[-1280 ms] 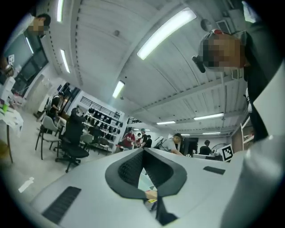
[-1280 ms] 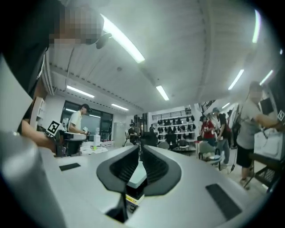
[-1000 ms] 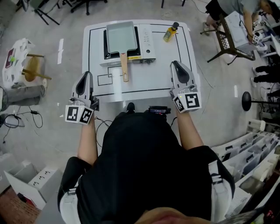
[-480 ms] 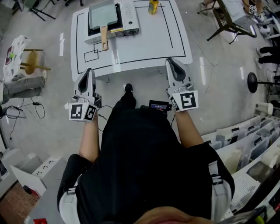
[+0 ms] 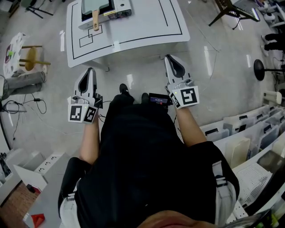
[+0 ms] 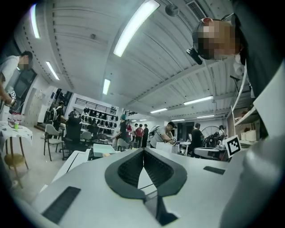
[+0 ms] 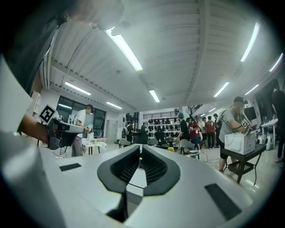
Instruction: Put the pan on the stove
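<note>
The pale green rectangular pan with a wooden handle rests on the portable stove at the far left of the white table. The top edge of the head view cuts off part of both. My left gripper and right gripper are both shut and empty. They are held level over the floor, short of the table's near edge. In the left gripper view the shut jaws point at the table, with the pan small beyond them. The right gripper also shows its jaws together.
A wooden stool and cables lie on the floor to the left. White storage bins line the right side, beyond a black stand base. A yellow bottle shows on the table. Several people stand in the background.
The person has stepped back from the table. The table, stove and pan have slid toward the top of the head view, and both grippers now hang over the floor in front of it.
</note>
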The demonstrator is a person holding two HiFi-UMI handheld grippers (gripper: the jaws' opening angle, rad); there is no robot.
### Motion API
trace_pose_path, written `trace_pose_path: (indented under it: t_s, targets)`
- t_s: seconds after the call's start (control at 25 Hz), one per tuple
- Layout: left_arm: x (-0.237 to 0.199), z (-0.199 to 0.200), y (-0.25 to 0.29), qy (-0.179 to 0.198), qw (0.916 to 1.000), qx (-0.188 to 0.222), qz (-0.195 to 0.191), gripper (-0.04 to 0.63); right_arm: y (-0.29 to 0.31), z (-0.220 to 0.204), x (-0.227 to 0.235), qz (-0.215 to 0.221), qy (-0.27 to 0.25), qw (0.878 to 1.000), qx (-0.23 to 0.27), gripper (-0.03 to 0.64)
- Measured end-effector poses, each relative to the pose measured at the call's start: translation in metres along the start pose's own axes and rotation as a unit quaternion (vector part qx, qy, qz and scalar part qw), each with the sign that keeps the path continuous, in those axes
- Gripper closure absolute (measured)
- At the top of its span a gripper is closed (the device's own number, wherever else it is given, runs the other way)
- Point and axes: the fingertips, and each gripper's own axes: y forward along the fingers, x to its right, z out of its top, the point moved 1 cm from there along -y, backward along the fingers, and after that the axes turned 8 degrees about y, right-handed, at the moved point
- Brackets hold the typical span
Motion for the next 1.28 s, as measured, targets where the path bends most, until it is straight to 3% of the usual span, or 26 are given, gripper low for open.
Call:
trace_pose_path:
  t_s: [0.16, 0.44, 0.52, 0.64, 0.68, 0.96, 1.28]
  targets:
    - [-0.02, 0.002, -0.008, -0.006, 0.9999, 0.005, 0.012, 0.578, 0.005, -0.003, -0.014, -0.005, 0.0, 1.0, 0.004, 0.586]
    - [-0.058, 0.005, -0.011, -0.017, 0.9997, 0.013, -0.008, 0.578, 0.025, -0.007, -0.041, -0.023, 0.003, 1.0, -0.004, 0.588]
    - [-0.077, 0.007, -0.016, -0.04, 0.9991, 0.015, -0.003, 0.578, 0.032, -0.011, -0.051, -0.025, 0.012, 1.0, -0.008, 0.588]
    - [-0.11, 0.019, -0.027, -0.104, 0.9934, 0.046, 0.014, 0.578, 0.044, -0.019, -0.066, -0.021, 0.029, 0.999, -0.018, 0.588]
    - [-0.12, 0.02, -0.03, -0.107, 0.9927, 0.053, 0.02, 0.578, 0.048, -0.022, -0.07, -0.02, 0.03, 0.999, -0.02, 0.589]
    - [-0.138, 0.003, -0.041, -0.014, 0.9996, 0.008, 0.024, 0.578, 0.072, -0.028, -0.091, -0.015, 0.022, 0.999, -0.033, 0.588]
    - [-0.136, -0.011, -0.045, -0.014, 0.9996, -0.022, 0.015, 0.578, 0.083, -0.027, -0.101, -0.009, 0.025, 0.999, -0.032, 0.588]
